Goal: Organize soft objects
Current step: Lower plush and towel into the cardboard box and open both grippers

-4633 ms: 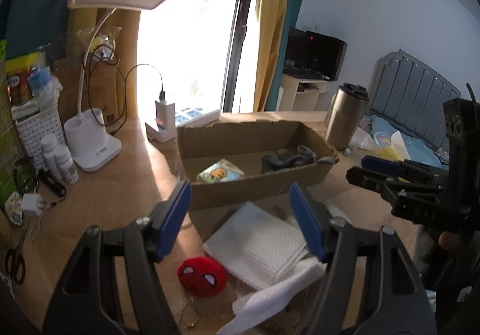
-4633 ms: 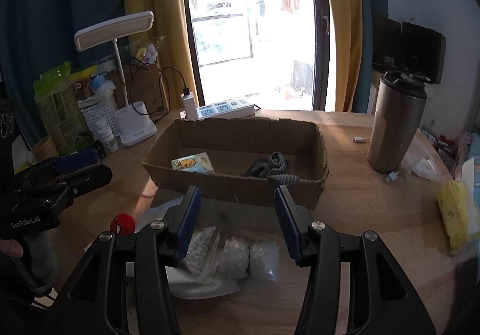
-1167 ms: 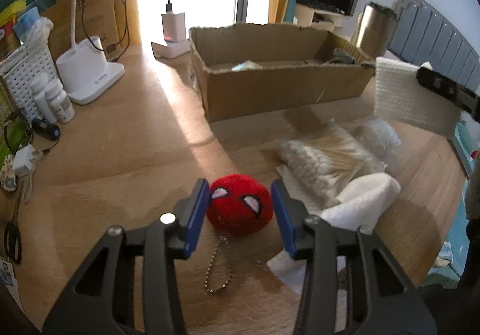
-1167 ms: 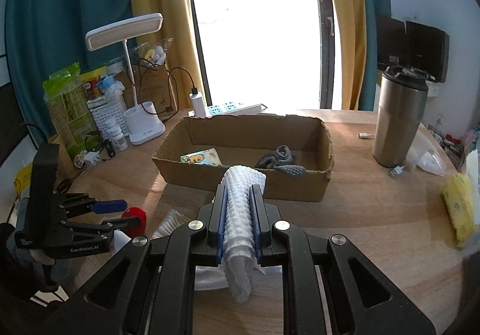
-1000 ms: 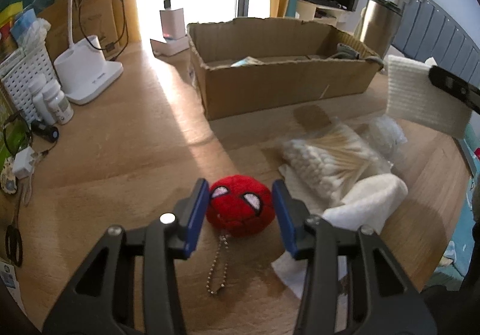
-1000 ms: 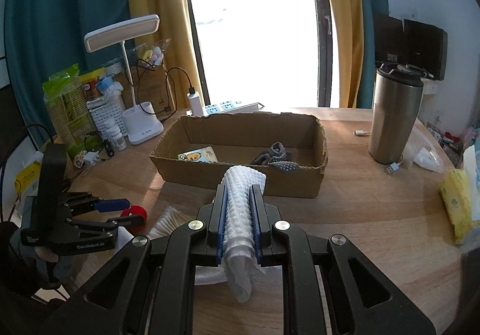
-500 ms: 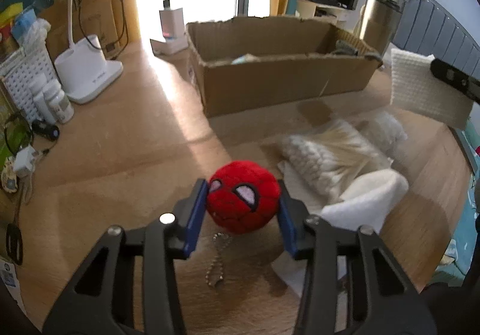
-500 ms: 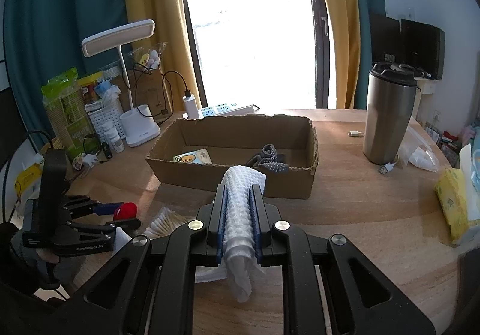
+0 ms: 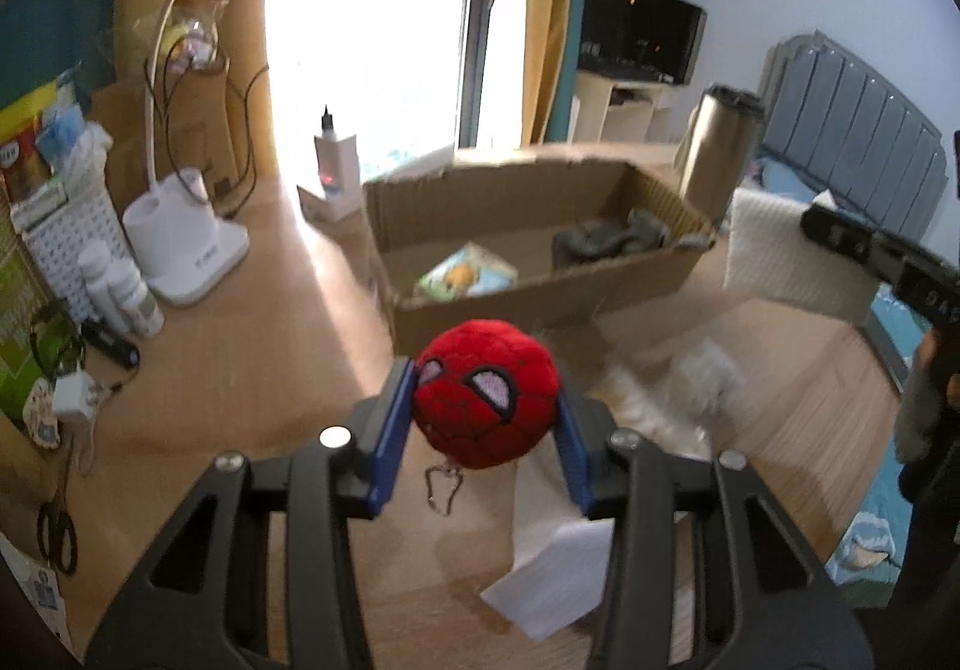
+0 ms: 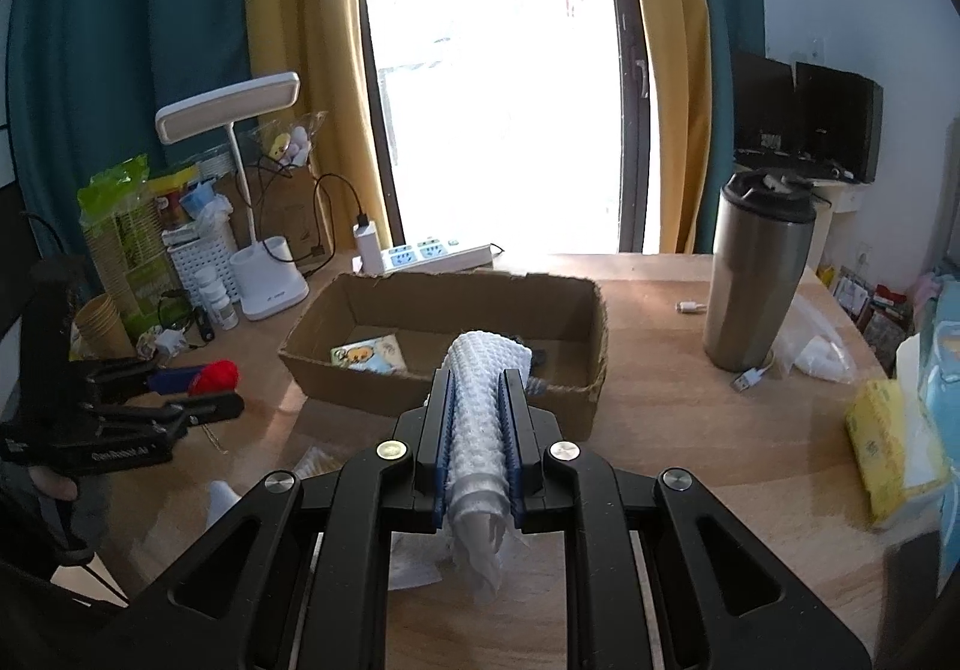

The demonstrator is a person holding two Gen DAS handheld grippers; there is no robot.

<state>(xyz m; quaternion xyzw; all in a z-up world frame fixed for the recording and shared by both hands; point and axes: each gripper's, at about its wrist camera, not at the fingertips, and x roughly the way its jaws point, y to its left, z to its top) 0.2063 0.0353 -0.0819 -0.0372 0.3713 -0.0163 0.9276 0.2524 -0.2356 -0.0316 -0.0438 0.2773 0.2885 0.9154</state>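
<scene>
Nearest me, the left gripper (image 9: 485, 418) is clamped on a red plush ball (image 9: 486, 391) with stitched white eyes, lifted off the wooden table (image 9: 240, 370), its little chain (image 9: 443, 487) dangling beneath. The right gripper (image 10: 477, 430) is closed tight on a rolled white waffle cloth (image 10: 480, 412), whose loose end droops behind the pads.

As I judge it, the step in hand is carrying both to the cardboard box (image 10: 444, 400) just ahead. It would go best to bring each one well over the near wall before loosening, one side apiece, so the trailing cloth and chain do not snag the rim.

The plush looks round, fuzzy and squeezed slightly at its sides. Inside the box lie a printed packet (image 9: 465, 277) and a grey bundle (image 9: 606, 238). Beyond it stands a steel tumbler (image 10: 759, 274).
</scene>
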